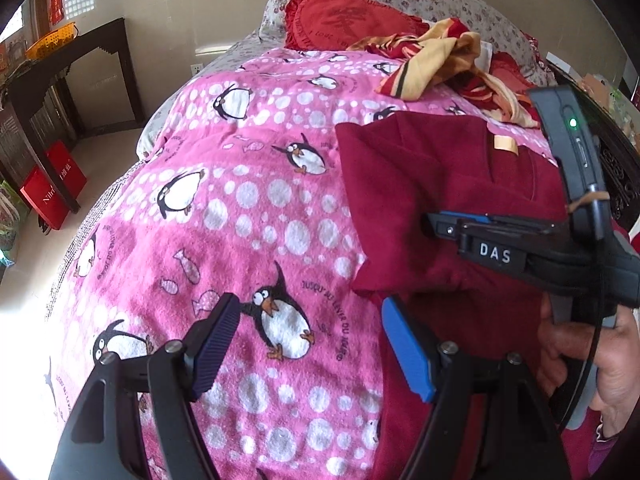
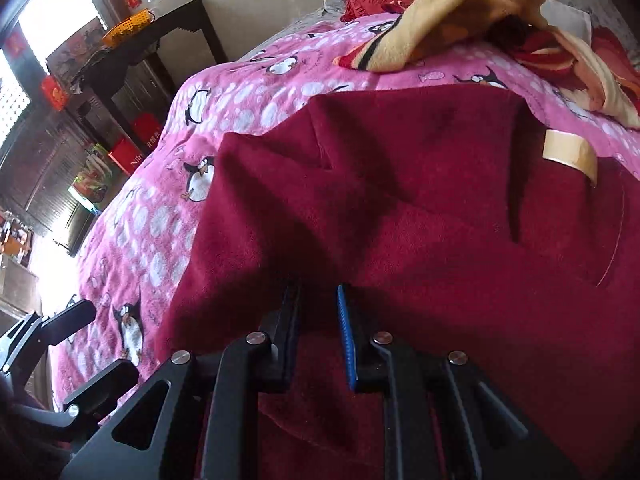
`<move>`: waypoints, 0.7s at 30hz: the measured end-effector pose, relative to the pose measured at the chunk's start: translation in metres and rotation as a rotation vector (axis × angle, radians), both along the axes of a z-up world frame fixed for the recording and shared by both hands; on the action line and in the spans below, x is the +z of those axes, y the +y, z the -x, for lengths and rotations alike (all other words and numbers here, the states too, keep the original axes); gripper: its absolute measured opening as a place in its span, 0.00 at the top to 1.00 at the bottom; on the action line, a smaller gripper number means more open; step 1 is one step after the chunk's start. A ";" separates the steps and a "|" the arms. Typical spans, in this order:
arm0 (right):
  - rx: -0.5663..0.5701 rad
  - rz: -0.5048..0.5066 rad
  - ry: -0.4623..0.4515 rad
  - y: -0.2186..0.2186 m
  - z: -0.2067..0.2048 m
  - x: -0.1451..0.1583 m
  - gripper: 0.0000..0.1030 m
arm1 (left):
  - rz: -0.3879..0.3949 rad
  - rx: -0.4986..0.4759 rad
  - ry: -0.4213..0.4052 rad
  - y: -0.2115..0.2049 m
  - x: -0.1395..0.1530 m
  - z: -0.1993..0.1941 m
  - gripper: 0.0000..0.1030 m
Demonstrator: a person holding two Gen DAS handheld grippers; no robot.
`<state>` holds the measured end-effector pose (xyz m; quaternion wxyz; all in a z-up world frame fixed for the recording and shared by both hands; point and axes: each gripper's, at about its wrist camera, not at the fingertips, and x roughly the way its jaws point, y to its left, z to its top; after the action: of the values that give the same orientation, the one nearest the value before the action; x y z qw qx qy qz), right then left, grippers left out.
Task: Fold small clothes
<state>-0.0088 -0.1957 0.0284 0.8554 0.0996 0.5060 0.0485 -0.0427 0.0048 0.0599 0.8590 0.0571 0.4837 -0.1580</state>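
A dark red fleece garment (image 1: 420, 184) with a tan label (image 1: 506, 145) lies partly folded on a pink penguin blanket (image 1: 240, 208). My left gripper (image 1: 308, 308) is open and empty, its fingers over the garment's left edge and the blanket. My right gripper (image 1: 430, 224) reaches in from the right, low over the garment. In the right wrist view the garment (image 2: 400, 220) fills the middle, with its label (image 2: 570, 152) at the right. My right gripper (image 2: 318, 296) has its jaws a narrow gap apart with red cloth between them; I cannot tell if it grips.
A crumpled yellow and red cloth (image 1: 436, 60) and a red heart cushion (image 1: 340, 16) lie at the head of the bed. A dark wooden table (image 1: 72, 64) with an orange basket (image 1: 50, 40) stands left. Red boxes (image 1: 52, 188) sit on the floor.
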 end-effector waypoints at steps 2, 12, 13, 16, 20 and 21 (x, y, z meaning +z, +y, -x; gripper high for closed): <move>-0.001 0.012 -0.002 0.002 0.000 0.004 0.90 | 0.001 0.007 0.026 0.001 -0.002 0.001 0.25; -0.023 -0.008 -0.015 0.000 0.018 0.028 0.90 | 0.051 0.018 0.128 0.001 -0.015 0.020 0.23; -0.026 -0.008 -0.014 0.000 0.018 0.027 0.90 | 0.044 0.015 0.121 0.000 -0.015 0.022 0.23; -0.031 -0.007 -0.010 0.000 0.018 0.026 0.90 | 0.039 0.009 0.114 0.000 -0.014 0.024 0.23; -0.031 -0.013 -0.005 0.002 0.018 0.025 0.90 | 0.042 0.008 0.106 0.000 -0.013 0.024 0.23; -0.029 -0.012 -0.003 0.003 0.018 0.025 0.90 | 0.040 0.008 0.102 0.000 -0.012 0.024 0.23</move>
<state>-0.0270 -0.1928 0.0532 0.8563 0.1120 0.5027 0.0394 -0.0663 0.0050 0.0477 0.8348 0.0301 0.5238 -0.1670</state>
